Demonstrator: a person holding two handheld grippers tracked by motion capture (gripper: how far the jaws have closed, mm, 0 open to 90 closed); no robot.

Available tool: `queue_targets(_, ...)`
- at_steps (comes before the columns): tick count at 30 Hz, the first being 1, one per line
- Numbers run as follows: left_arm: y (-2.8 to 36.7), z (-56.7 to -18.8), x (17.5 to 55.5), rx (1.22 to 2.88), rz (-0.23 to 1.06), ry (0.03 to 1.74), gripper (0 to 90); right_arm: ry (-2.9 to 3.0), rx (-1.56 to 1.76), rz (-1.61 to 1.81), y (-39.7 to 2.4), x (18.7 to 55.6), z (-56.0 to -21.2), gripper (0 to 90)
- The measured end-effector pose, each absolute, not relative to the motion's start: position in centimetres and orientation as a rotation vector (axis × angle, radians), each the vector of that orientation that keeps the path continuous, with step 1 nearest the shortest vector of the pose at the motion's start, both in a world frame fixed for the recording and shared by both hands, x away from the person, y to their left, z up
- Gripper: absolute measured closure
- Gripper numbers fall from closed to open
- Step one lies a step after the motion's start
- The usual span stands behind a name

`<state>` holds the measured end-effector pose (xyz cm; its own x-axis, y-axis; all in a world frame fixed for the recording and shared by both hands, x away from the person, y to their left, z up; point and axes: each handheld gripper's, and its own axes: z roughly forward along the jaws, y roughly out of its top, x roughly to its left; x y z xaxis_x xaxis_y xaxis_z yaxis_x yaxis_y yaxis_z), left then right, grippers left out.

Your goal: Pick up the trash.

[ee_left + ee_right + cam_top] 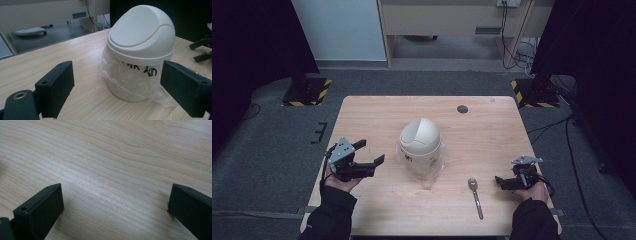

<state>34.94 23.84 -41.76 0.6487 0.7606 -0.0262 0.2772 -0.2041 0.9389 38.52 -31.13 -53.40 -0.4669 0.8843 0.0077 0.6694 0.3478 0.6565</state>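
Bin (420, 141) stands between the left tongs (371, 152) and right tongs (499, 181), both spread apart, untouched.

Left gripper (368, 152): held in the left hand (337, 179), jaws spread wide, raised and pointed toward the right. Right gripper (502, 182): held low in the right hand (534, 190), jaws parted wide, pointed leftward. Dark sleeves worn on both forearms
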Motion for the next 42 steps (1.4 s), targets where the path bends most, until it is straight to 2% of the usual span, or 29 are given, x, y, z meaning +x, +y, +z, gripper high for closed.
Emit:
queue_targets(14,19.7,-40.8,36.4,1.826,0.503,0.756,9.9,2.264,1.371,0.863,-31.0,38.5,-53.4,0.4)
queue_targets(28,15.1,-41.6,39.0,1.911,0.457,0.705,9.5,2.264,1.368,0.864,-30.9,38.5,-53.4,0.4)
queue_targets(42,13.3,-42.7,40.0,1.944,0.429,0.711,9.8,2.266,1.362,0.862,-30.9,38.5,-53.4,0.4)
